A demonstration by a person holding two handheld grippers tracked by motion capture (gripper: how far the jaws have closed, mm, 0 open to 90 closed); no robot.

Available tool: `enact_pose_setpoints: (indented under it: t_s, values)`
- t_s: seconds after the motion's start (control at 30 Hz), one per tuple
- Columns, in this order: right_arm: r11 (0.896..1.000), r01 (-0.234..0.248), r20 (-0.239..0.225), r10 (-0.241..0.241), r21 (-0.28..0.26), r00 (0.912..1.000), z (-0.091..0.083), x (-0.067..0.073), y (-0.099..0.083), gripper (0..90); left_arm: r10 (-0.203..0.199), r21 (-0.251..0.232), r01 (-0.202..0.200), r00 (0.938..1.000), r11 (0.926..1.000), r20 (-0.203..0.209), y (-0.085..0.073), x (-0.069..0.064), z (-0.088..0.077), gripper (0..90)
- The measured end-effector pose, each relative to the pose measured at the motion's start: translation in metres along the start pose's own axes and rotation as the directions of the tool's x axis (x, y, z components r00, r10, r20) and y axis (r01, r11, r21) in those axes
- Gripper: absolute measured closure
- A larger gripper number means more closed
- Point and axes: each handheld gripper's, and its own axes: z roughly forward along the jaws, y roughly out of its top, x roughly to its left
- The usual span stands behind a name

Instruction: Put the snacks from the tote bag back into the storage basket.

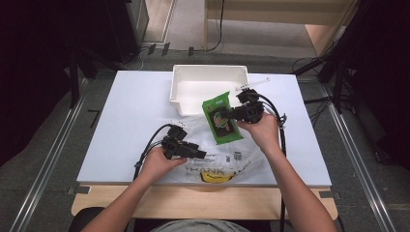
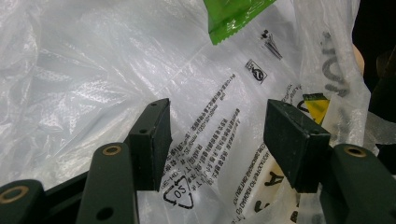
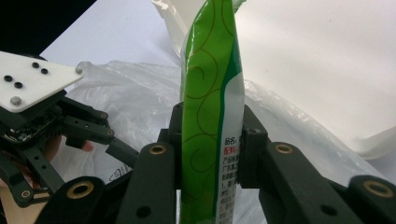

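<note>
Green snack packet above white table, grey floor around.

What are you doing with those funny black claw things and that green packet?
A person at a white table holds a hand-held gripper in each hand. The right hand-held gripper is shut on a green snack packet, held above a crumpled clear plastic bag. The left hand-held gripper is open at the bag's printed plastic. A white bin sits just behind them.

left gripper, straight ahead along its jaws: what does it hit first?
Most likely the clear plastic bag: the open left gripper looks straight onto its printed film. The green snack packet hangs farther ahead, though depth is unclear.
</note>
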Motion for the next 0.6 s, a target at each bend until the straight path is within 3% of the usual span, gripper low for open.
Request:
enact_pose_setpoints:
  t_s: [0.6]
  values:
    - [1.0,0.009,0.018,-0.009,-0.007,0.9998,0.003,-0.006,0.021,74.1,0.007,0.002,-0.007,1.0,1.0,-0.004,0.0,0.0,0.0,42.3]
